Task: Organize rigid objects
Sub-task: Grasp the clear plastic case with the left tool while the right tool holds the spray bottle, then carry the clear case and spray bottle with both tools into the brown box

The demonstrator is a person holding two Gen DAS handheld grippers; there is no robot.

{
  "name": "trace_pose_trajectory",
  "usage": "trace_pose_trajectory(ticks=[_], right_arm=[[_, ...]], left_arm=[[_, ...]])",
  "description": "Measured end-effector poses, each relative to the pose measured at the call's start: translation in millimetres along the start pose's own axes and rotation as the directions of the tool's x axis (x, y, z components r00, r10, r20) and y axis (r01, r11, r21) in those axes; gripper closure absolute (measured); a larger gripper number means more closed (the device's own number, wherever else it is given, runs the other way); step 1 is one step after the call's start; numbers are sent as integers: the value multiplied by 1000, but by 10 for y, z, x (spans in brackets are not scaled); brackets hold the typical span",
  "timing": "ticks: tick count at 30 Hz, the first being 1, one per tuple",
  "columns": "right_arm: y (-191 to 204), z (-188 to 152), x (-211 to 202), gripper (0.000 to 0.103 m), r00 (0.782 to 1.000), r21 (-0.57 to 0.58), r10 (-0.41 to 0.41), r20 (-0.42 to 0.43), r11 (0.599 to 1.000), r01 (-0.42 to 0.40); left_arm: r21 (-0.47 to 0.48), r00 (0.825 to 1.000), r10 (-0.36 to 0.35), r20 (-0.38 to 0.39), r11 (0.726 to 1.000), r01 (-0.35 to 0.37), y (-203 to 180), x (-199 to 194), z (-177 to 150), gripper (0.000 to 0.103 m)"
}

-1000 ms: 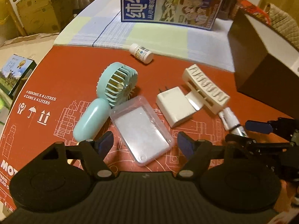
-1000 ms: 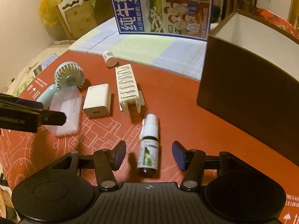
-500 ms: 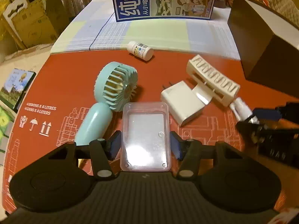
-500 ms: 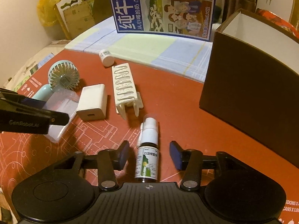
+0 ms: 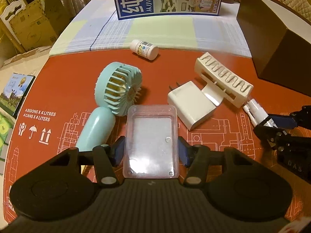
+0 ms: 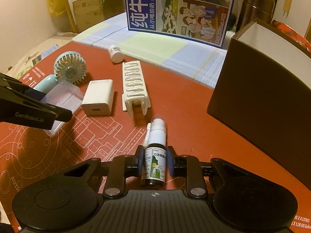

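Note:
My left gripper (image 5: pixel 151 151) is shut on a clear plastic case (image 5: pixel 151 141) lying on the red mat; it also shows in the right wrist view (image 6: pixel 62 99). My right gripper (image 6: pixel 154 162) is shut on a small dark spray bottle (image 6: pixel 155 155) with a white nozzle, seen at the right edge of the left wrist view (image 5: pixel 256 112). On the mat lie a mint handheld fan (image 5: pixel 116 95), a white charger plug (image 5: pixel 191 104), a cream slotted rack (image 5: pixel 223 79) and a white pill bottle (image 5: pixel 144 49).
A dark brown open box (image 6: pixel 268 81) stands at the right. A blue milk carton box (image 6: pixel 180 9) stands at the back on a checked cloth (image 6: pixel 175 56). Cardboard boxes (image 5: pixel 29 23) stand beyond the table's left edge.
Both grippers moved forward and closed: the left around the clear case, which turned to lie straight between its fingers, the right around the spray bottle.

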State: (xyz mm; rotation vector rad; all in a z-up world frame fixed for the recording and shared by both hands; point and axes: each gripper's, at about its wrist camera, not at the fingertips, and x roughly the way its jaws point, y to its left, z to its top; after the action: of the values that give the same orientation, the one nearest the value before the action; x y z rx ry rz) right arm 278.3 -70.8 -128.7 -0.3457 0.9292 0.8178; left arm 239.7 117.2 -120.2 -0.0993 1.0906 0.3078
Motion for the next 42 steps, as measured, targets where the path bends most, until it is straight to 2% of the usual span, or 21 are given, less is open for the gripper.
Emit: trace_pose_trajectory(ticks=[8, 18, 24, 29, 42], right_arm=[[-37, -15, -36, 82, 1000, 30, 15, -7, 999, -15], [-71, -86, -130, 82, 999, 88, 47, -21, 995, -45], [-148, -157, -234, 82, 997, 155, 73, -25, 986, -69], [-214, -207, -376, 82, 997, 194, 75, -9, 978, -72], [-454, -245, -885, 82, 996, 274, 49, 81, 959, -69]], left_arm=[[37, 1000, -3, -5, 999, 4, -70, -32, -30, 51], [39, 999, -43, -15, 998, 43, -121, -120, -124, 51], [35, 995, -100, -4, 994, 100, -167, -238, -179, 52], [42, 993, -115, 3, 993, 115, -239, -332, -225, 52], [75, 982, -169, 88, 984, 162, -486, -783, -142, 52]])
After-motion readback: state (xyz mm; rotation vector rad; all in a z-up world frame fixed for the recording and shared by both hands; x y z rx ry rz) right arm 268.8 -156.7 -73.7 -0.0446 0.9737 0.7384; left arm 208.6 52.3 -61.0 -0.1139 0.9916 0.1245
